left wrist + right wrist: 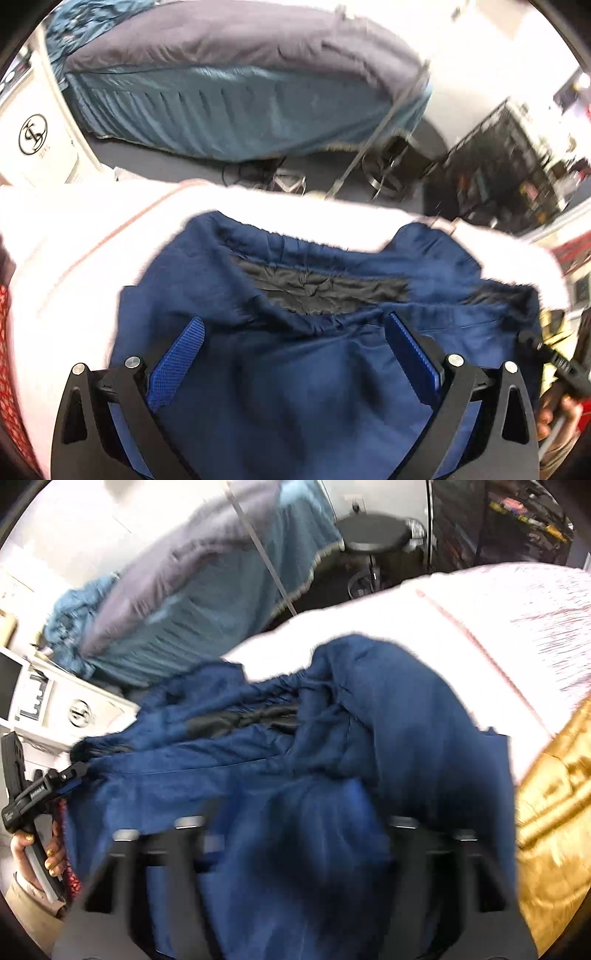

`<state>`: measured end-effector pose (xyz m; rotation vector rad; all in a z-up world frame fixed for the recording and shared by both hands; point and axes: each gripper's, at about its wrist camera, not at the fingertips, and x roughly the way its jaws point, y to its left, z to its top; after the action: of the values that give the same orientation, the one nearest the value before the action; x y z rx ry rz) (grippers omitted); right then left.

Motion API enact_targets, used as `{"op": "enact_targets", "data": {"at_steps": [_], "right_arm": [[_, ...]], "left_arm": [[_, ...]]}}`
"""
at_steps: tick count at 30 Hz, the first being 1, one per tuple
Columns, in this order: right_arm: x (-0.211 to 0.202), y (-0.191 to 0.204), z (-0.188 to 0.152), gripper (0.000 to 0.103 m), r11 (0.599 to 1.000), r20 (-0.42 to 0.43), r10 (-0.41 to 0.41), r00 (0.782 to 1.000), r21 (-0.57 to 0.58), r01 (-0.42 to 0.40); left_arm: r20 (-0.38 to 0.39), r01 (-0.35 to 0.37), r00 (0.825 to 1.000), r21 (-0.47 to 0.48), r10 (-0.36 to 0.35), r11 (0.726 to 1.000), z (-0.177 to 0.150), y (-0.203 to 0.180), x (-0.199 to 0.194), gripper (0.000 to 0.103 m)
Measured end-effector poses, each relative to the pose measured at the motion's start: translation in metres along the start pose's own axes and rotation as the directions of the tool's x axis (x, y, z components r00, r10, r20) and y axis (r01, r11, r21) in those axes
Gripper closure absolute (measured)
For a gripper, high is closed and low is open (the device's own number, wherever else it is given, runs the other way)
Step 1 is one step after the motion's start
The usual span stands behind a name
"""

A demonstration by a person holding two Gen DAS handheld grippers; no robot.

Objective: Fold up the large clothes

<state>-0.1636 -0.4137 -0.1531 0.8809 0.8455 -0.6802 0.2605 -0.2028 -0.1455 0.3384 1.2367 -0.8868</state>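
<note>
A large navy blue jacket [295,369] with a dark furry collar and black lining [314,286] lies on a white cloth-covered surface [92,240]. My left gripper [295,328] is open just above the jacket below the collar, with blue pads [181,362] on either side. In the right wrist view the jacket [369,738] fills the middle; my right gripper [295,830] hovers over it, blurred, its jaws spread wide. The left gripper also shows in the right wrist view [74,775] at the jacket's left collar end, and the right gripper shows at the left wrist view's right edge [532,339].
A gold shiny garment [554,812] lies at the right on the white surface [406,609]. Beyond the surface stands a bed with a blue skirt [240,110], a black stool [373,535], a dark shelf rack [498,166] and a white box [37,140].
</note>
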Motion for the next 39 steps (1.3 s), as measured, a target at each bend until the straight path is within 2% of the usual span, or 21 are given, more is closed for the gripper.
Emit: {"op": "enact_targets", "data": {"at_steps": [4,9,14,17,23,28,31,34,36,39], "right_arm": [[-0.049,-0.021,-0.015,0.032,0.999,0.057,-0.033,0.998,0.029,0.032],[-0.089,-0.069,-0.036,0.028,0.993,0.071,-0.035,0.997,0.117,0.026],[-0.088,-0.120,-0.064,0.028,0.971,0.004,0.037,0.999,0.237,-0.037],[-0.075,-0.130,-0.069,0.028,0.961,-0.030,0.091,0.995,0.265,-0.080],[-0.033,-0.122,-0.050,0.028,0.968,-0.090,0.126,0.988,0.229,-0.103],[0.011,-0.118,-0.036,0.028,0.965,-0.163,0.168,0.972,0.228,-0.128],[0.025,-0.113,-0.031,0.022,0.971,-0.185,0.160,0.970,0.208,-0.121],[0.029,-0.104,-0.026,0.022,0.977,-0.181,0.162,0.970,0.165,-0.132],[0.032,-0.095,-0.024,0.022,0.981,-0.184,0.154,0.971,0.146,-0.127],[0.041,-0.085,-0.023,0.024,0.984,-0.187,0.142,0.972,0.135,-0.117]], "left_arm": [[0.038,-0.003,0.999,-0.047,0.005,0.999,-0.008,0.028,-0.034,0.006],[0.028,-0.020,0.999,-0.154,0.024,0.988,-0.045,0.082,-0.056,0.006],[-0.045,0.010,0.999,-0.321,-0.026,0.947,-0.095,0.142,-0.053,0.007],[-0.063,0.035,0.996,-0.351,-0.061,0.936,-0.106,0.152,-0.047,0.007],[-0.132,0.071,0.985,-0.276,-0.110,0.959,-0.091,0.144,-0.018,0.007],[-0.220,0.071,0.969,-0.174,-0.109,0.982,-0.072,0.126,0.025,0.006],[-0.262,0.090,0.956,-0.175,-0.135,0.980,-0.065,0.126,0.048,0.005],[-0.294,0.127,0.936,-0.229,-0.193,0.965,-0.061,0.134,0.064,0.005],[-0.300,0.132,0.934,-0.220,-0.196,0.967,-0.056,0.134,0.066,0.005],[-0.287,0.137,0.940,-0.171,-0.182,0.976,-0.051,0.129,0.067,0.005]]}}
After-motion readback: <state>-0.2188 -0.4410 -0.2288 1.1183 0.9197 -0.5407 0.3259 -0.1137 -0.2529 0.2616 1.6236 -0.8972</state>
